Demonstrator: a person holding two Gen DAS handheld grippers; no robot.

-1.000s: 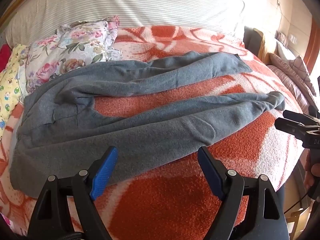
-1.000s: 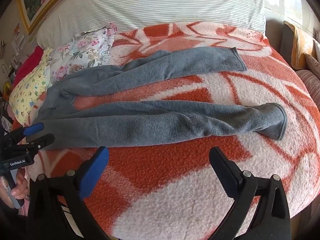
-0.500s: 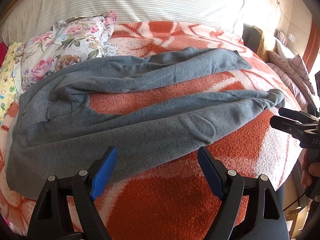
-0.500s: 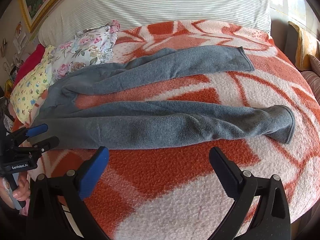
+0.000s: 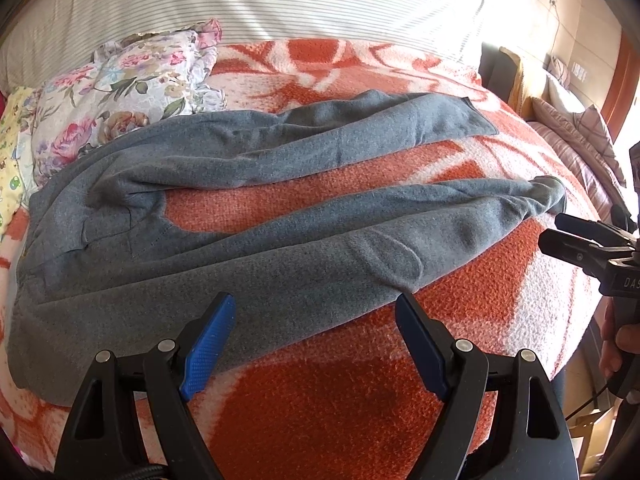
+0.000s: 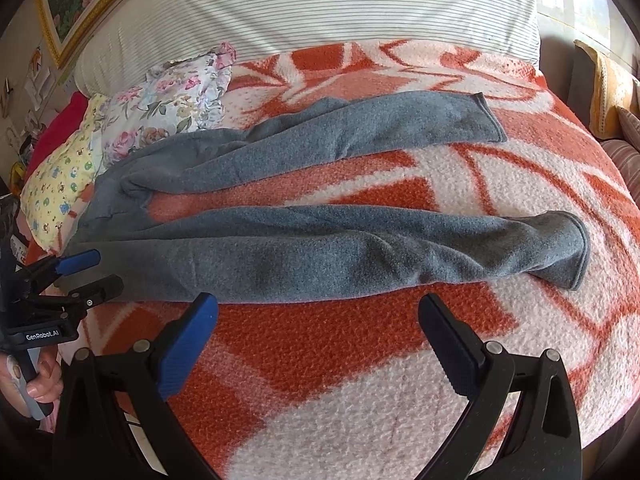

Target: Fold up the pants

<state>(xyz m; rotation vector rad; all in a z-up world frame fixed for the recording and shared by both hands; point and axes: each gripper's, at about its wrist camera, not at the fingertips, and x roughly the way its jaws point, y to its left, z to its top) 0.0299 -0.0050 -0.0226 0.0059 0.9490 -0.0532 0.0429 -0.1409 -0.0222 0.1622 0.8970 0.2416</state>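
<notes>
Grey fleece pants (image 5: 248,264) lie spread on an orange and white blanket (image 5: 360,392), waist at the left, both legs running to the right and parted in a V. They also show in the right wrist view (image 6: 320,256). My left gripper (image 5: 316,316) is open and empty, over the near edge of the front leg close to the waist; it shows at the left of the right wrist view (image 6: 86,272). My right gripper (image 6: 320,320) is open and empty, just short of the front leg's middle; it shows at the right of the left wrist view (image 5: 560,232), near the front cuff.
A floral pillow (image 5: 124,92) and a yellow patterned pillow (image 6: 60,184) lie by the waist at the back left. A striped headboard cushion (image 6: 304,8) runs along the back. A sofa with cushions (image 5: 568,120) stands to the right of the bed.
Both grippers have moved a little closer to the pants, which now look larger in both views. Both stay open. The pants have not moved.
</notes>
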